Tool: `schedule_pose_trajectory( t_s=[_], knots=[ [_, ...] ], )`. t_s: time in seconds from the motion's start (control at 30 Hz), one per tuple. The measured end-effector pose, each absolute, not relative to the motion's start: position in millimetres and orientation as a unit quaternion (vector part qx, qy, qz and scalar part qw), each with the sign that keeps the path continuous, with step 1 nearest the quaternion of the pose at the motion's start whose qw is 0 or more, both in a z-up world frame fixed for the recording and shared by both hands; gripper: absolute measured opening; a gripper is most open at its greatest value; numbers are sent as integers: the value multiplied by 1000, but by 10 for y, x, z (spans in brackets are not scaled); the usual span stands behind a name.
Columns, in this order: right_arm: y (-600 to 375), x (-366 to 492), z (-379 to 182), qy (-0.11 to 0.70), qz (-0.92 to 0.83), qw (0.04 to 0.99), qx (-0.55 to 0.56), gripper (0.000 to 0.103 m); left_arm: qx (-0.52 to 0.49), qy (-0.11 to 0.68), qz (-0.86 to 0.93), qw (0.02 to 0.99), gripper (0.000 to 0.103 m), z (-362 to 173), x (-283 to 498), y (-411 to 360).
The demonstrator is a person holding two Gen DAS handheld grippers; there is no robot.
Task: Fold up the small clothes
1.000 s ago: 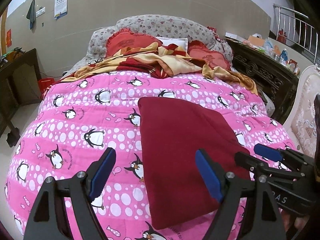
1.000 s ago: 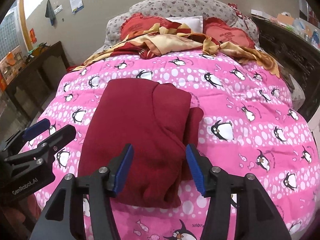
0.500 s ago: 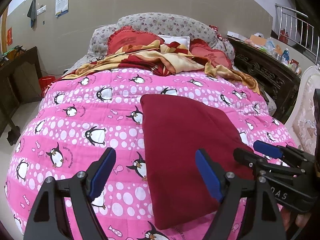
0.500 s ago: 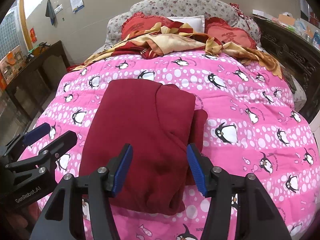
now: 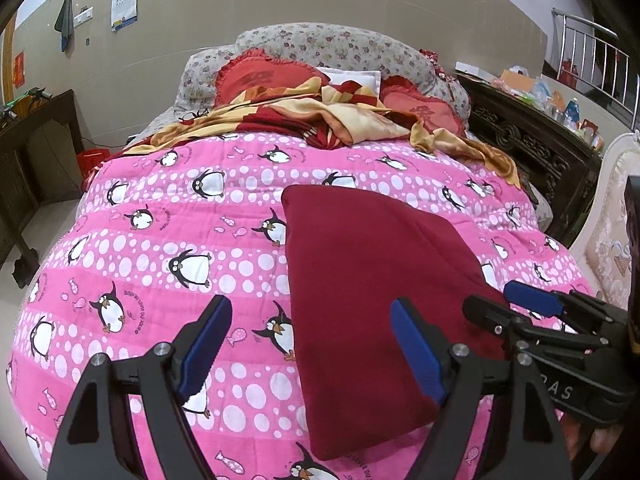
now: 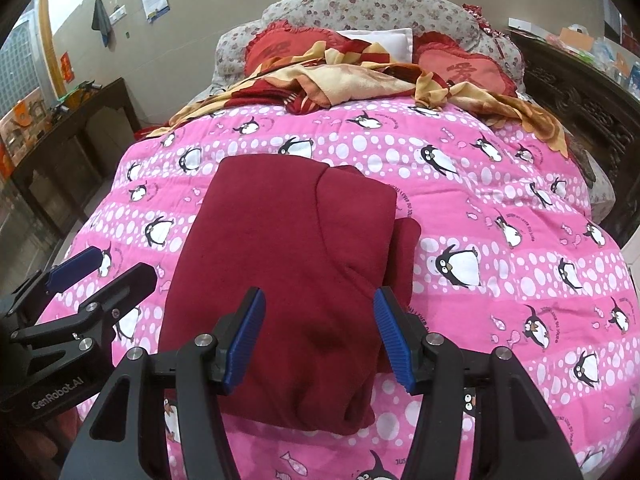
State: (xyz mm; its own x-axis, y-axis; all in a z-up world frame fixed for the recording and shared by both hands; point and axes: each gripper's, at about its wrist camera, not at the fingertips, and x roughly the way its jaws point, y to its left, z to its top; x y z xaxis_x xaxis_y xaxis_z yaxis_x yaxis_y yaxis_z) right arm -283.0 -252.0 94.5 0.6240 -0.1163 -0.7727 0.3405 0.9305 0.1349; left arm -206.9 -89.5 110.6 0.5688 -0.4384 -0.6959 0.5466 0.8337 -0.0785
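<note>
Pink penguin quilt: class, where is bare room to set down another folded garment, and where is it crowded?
Free: the quilt left of the folded red garment, and the wide stretch to its right. Crowded: the head end, under the crumpled yellow-red blanket and pillows.

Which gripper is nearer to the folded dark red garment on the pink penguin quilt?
Right. The right gripper hovers over the folded dark red garment, jaws open. The left gripper straddles its left edge, partly over the pink penguin quilt.
</note>
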Motion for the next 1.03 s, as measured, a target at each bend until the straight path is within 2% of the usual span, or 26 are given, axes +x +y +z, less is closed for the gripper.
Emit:
schedule_pose_trajectory(
  t_s=[1.03],
  knots=[
    [-2598,-2827,869,422,-135,885,144,68,78,365,-278,885,85,1022,-1955,-882]
  ],
)
